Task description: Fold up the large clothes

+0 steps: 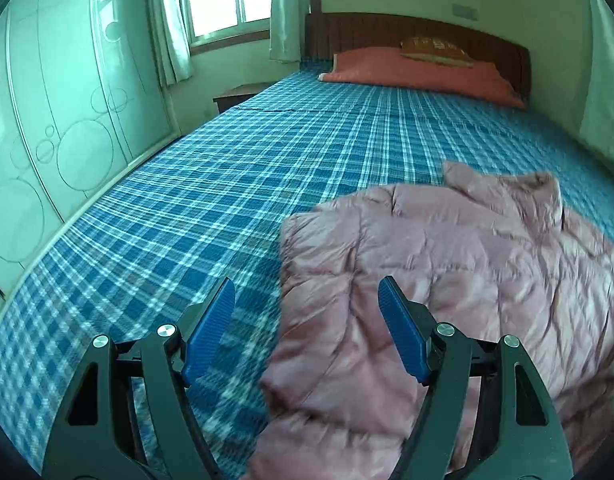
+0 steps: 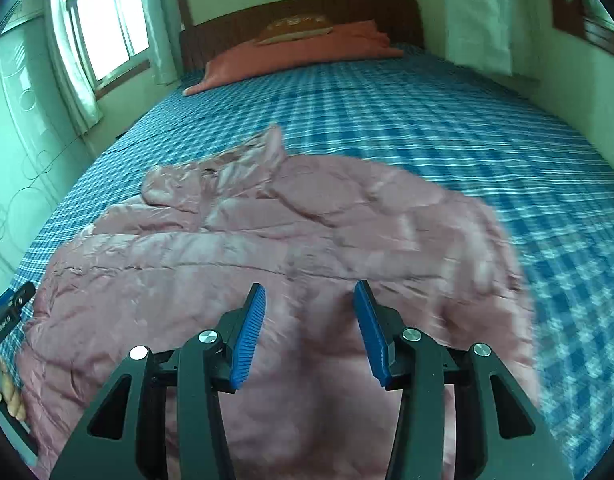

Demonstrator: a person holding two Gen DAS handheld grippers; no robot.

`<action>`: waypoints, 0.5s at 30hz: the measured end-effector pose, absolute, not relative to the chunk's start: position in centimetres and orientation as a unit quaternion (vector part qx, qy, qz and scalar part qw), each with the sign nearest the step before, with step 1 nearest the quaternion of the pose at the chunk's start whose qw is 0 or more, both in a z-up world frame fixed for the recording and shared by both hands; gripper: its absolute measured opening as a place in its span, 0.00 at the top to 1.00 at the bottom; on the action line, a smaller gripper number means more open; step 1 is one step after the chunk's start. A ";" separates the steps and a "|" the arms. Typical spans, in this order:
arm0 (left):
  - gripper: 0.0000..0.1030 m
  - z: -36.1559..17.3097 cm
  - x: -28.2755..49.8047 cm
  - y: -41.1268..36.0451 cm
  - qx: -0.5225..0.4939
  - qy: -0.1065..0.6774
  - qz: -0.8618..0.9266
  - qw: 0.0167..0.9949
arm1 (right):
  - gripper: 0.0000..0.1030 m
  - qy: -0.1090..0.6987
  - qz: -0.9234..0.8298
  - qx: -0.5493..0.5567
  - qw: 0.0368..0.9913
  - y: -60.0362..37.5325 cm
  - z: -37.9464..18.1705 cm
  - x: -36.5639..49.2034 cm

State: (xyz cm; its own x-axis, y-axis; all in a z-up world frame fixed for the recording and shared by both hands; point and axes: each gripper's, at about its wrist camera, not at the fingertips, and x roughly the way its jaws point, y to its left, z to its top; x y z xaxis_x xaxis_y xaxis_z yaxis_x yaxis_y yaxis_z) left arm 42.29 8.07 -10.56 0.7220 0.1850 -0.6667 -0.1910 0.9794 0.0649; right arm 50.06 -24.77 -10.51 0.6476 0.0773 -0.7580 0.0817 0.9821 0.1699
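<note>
Both cameras look down at a slant from the foot end of the bed (image 1: 267, 160), facing its headboard (image 1: 407, 36). The left wrist view sits close above the bed's left part, the pink jacket (image 1: 447, 264) lying right of its claw (image 1: 307, 300). The right wrist view hangs near over the jacket (image 2: 267, 260) itself. Both share the jacket, the plaid bed, the headboard and the window (image 2: 107, 24).

The pink jacket (image 2: 267, 248) is quilted, puffy cloth with a soft satin sheen, creased all over. The bed (image 1: 187, 208) wears a matt woven sheet in blue and white plaid. Each claw, left (image 1: 307, 304) and right (image 2: 309, 308), has matt black plastic arms, shiny metal screw heads and ribbed blue pads (image 1: 211, 332). The headboard (image 1: 387, 32) is dark wood; the wardrobe (image 1: 47, 120) doors look glossy
</note>
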 end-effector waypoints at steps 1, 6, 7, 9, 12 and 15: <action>0.28 -11.3 43.1 8.1 -0.006 0.376 0.098 0.922 | 0.43 0.439 -0.002 0.088 0.894 -24.2 -11.7 50.8; 0.18 -14.8 45.5 8.9 -0.018 0.439 0.091 0.893 | 0.42 0.436 -0.004 0.061 0.898 -23.6 -12.1 50.7; 0.18 -14.3 45.2 9.4 -0.031 0.438 0.088 0.894 | 0.42 0.430 0.001 0.068 0.900 -24.2 -11.7 49.9; 0.18 -13.7 44.3 10.2 -0.041 0.429 0.087 0.898 | 0.42 0.422 0.005 0.082 0.903 -24.7 -11.1 48.6; 0.18 -12.7 41.9 11.8 -0.053 0.422 0.082 0.901 | 0.42 0.418 0.005 0.095 0.903 -26.3 -10.3 45.3; 0.18 -12.1 38.2 13.7 -0.072 0.421 0.080 0.901 | 0.41 0.421 -0.007 0.096 0.902 -28.1 -9.4 41.0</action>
